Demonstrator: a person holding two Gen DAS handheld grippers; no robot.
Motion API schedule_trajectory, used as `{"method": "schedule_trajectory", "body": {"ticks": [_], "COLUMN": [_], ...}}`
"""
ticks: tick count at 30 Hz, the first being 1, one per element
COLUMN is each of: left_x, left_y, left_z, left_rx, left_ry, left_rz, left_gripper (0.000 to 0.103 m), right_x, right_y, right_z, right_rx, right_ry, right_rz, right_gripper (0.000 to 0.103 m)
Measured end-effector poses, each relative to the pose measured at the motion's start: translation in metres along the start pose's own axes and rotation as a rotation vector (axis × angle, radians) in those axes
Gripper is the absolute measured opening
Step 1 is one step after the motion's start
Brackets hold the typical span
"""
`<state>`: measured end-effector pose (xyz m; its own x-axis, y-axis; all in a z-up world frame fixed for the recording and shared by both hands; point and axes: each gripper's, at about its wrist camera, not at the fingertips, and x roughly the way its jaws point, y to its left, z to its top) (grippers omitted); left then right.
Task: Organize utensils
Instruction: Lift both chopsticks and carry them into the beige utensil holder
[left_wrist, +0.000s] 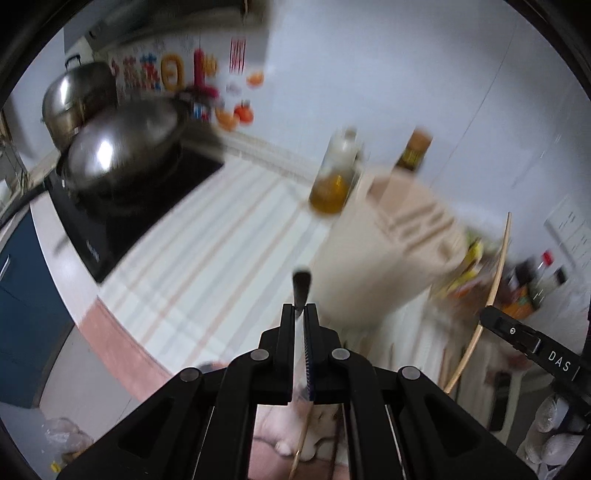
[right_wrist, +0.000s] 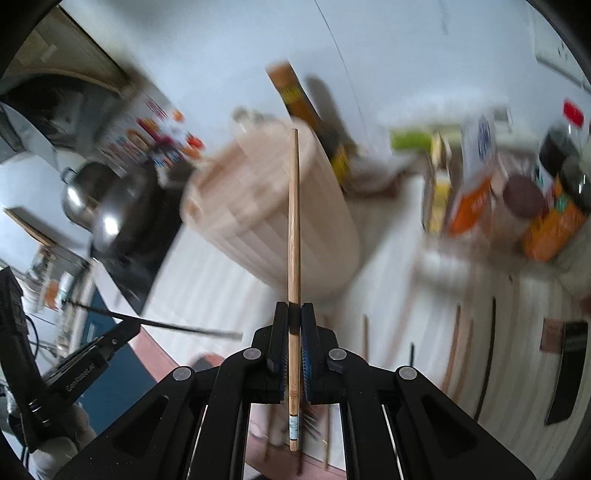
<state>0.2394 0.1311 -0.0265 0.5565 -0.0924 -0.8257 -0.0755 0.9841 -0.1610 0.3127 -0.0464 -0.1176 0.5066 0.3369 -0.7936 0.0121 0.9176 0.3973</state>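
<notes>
My left gripper (left_wrist: 300, 309) is shut on a thin knife (left_wrist: 301, 286), seen edge-on with its dark handle end sticking out past the fingertips. A beige slotted utensil holder (left_wrist: 384, 251) stands just ahead and to the right of it on the striped counter. My right gripper (right_wrist: 294, 311) is shut on a light wooden chopstick (right_wrist: 293, 221) that points up in front of the same holder (right_wrist: 273, 206). Several more chopsticks (right_wrist: 460, 347) lie on the counter to the right. The right gripper shows in the left view (left_wrist: 532, 343), the left gripper in the right view (right_wrist: 92, 354).
A steel wok (left_wrist: 122, 147) sits on a black cooktop (left_wrist: 147, 199) at left, with a steel pot (left_wrist: 74, 99) behind. An oil bottle (left_wrist: 332, 177) and a dark sauce bottle (left_wrist: 413, 151) stand behind the holder. Jars and boxes (right_wrist: 517, 199) crowd the right. A black cleaver (right_wrist: 569, 369) lies far right.
</notes>
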Motion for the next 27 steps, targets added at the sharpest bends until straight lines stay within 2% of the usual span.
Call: {"method": "schedule_trajectory", "body": {"ticks": [6,12,18,27], "left_x": [-0.044,-0.071,-0.075,-0.047], "left_y": [-0.010,-0.023,-0.047,-0.071], "left_z": [0.048,0.094,0.128,0.167], "left_rx": [0.011,0.023,0.052,0.069], "left_ry": [-0.127,-0.201,-0.230,-0.219], "left_rz": [-0.028,-0.061,-0.091,-0.105], "left_gripper": [0.002,0.002,0.001,0.000], "right_x": [-0.048,-0.068,-0.064,-0.022], "right_y": [0.023,0.037,0.046,0.044], "right_z": [0.062,0.117,0.165,0.201], "right_rx": [-0.009,-0.015,-0.029,-0.051], "right_ry": [-0.142,-0.268,-0.345,-0.382], "right_rz": [0.086,0.095,0.079,0.049], "right_gripper": [0.007,0.007,0.006,0.006]}}
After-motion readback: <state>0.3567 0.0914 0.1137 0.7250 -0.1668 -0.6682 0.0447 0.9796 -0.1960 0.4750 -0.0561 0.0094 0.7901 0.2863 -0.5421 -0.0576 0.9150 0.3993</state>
